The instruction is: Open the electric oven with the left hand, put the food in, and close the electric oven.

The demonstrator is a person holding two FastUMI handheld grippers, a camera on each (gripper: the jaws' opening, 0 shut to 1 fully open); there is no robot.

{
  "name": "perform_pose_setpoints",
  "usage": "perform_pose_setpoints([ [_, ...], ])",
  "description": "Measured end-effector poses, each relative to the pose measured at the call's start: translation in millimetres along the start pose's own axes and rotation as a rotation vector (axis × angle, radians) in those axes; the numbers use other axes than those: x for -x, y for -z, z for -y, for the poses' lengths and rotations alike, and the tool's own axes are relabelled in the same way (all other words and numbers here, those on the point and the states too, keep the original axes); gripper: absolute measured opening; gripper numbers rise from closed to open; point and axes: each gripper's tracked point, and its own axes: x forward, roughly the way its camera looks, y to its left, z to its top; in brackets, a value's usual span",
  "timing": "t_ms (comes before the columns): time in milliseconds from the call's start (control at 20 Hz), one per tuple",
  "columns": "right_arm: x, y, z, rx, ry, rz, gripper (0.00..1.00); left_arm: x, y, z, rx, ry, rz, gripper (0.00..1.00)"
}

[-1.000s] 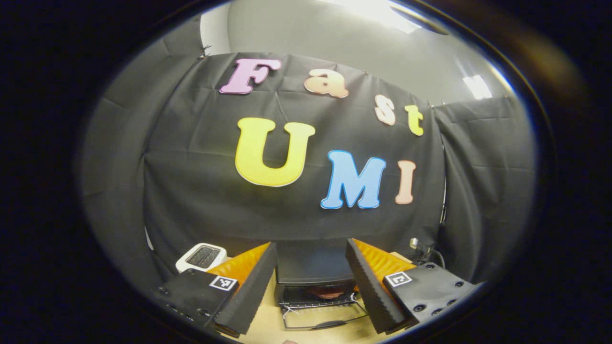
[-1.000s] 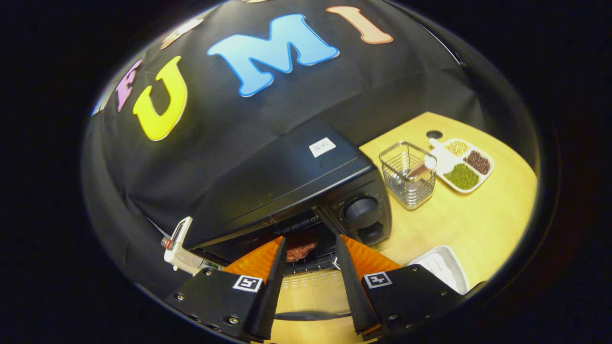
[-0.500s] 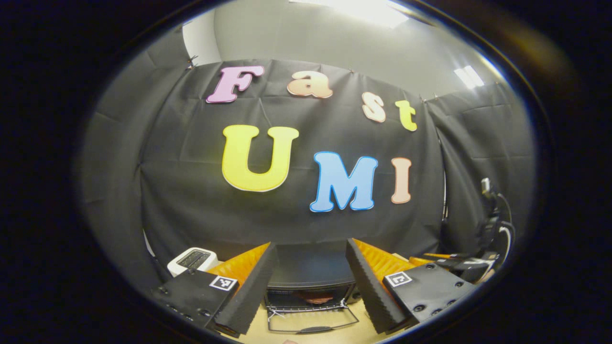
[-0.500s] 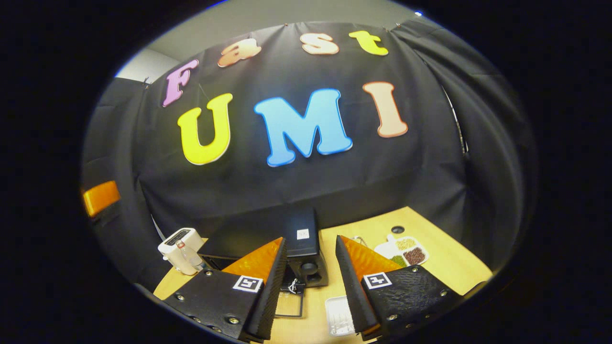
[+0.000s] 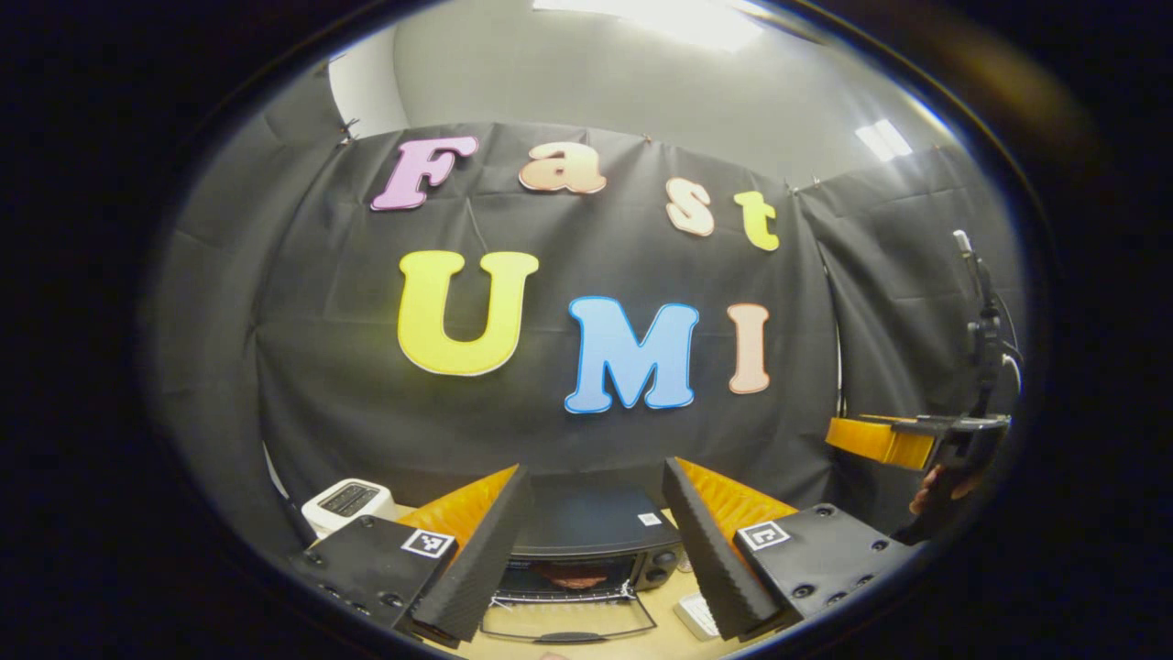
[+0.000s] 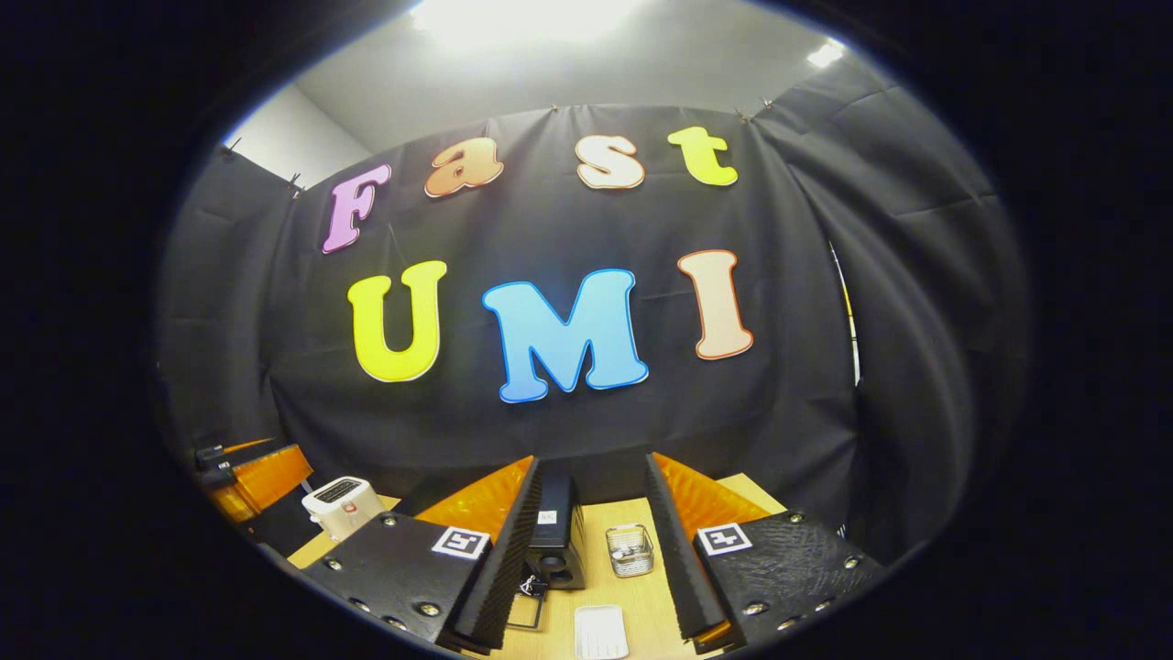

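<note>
Reddish food (image 5: pixel 579 576) inside the open oven (image 5: pixel 586 550), left gripper view.

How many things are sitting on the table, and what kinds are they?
Oven: 1, door open, food inside
Toaster: 1
Wire basket: 1
White tray: 1
Total: 4 things on the table, from what these two views show.

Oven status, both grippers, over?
Left gripper open, empty. Right gripper open, empty. Oven door down, food inside on the rack. Nothing blocking the door; closing not yet done.
</note>
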Motion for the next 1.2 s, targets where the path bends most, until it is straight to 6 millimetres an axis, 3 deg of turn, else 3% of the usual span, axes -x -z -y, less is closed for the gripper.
perform_pose_setpoints([
  [50, -1, -5, 4, -0.005, 0.008, 0.009, 0.63, 0, 1, 0, -0.003, -0.006, -0.001, 1.00],
  [150, 3, -11, 7, -0.012, 0.009, 0.016, 0.69, -2, 6, 4, 0.001, -0.005, -0.010, 1.00],
  [250, 1, -13, 10, -0.010, 0.008, 0.021, 0.90, -3, 16, 4, 0.013, -0.006, -0.035, 1.00],
  [450, 3, -16, 20, -0.007, 0.026, 0.032, 0.91, -6, 53, 6, 0.031, -0.009, -0.128, 0.97],
  [500, 4, -19, 20, -0.003, 0.030, 0.039, 0.91, -8, 64, 6, 0.028, -0.007, -0.157, 1.00],
  [850, 2, -14, 32, 0.004, 0.047, 0.024, 0.91, -8, 165, 14, 0.073, 0.006, -0.405, 1.00],
  [1200, 0, -3, 45, -0.009, 0.070, 0.001, 0.91, 1, 268, 9, 0.120, -0.013, -0.674, 0.97],
])
